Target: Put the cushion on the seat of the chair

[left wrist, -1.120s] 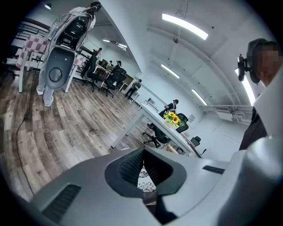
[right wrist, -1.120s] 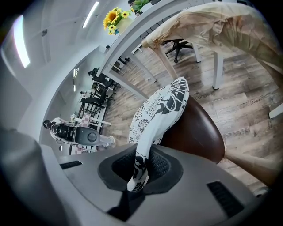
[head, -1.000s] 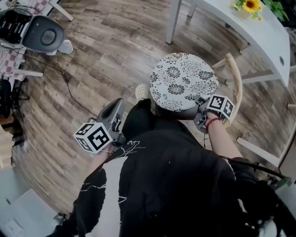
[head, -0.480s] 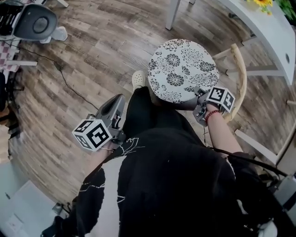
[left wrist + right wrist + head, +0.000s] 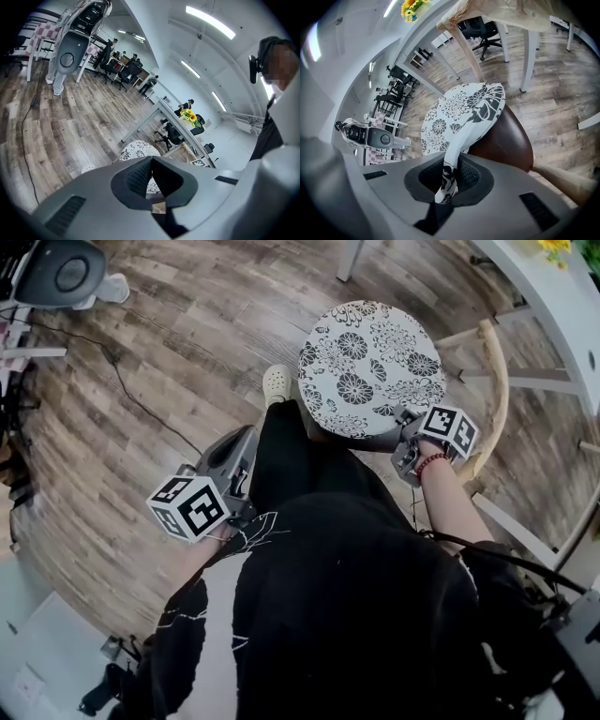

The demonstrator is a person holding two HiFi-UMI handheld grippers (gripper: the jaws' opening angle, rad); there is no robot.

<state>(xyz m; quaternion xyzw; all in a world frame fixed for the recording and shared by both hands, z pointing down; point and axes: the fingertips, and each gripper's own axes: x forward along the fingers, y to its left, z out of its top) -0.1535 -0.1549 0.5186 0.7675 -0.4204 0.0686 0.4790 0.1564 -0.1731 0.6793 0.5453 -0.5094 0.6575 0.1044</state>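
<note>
Since a second ago the cushion (image 5: 370,362) has shifted up-frame in the head view, and more of the chair's curved backrest (image 5: 495,371) shows.

Right gripper (image 5: 452,161): jaws nearly together, ribbed dark pads pinching a thin fold of the cushion's edge. Left gripper (image 5: 151,158): jaw tips closed together, nothing between them, held well apart from the cushion.

Cushion: round, soft fabric, white with a black floral print. It hangs over the chair's seat (image 5: 508,140), which is brown, smooth and rounded; contact cannot be told.

Backrest: pale bent wood. Beyond: grey-brown plank floor (image 5: 187,352) and a white table (image 5: 553,301).
</note>
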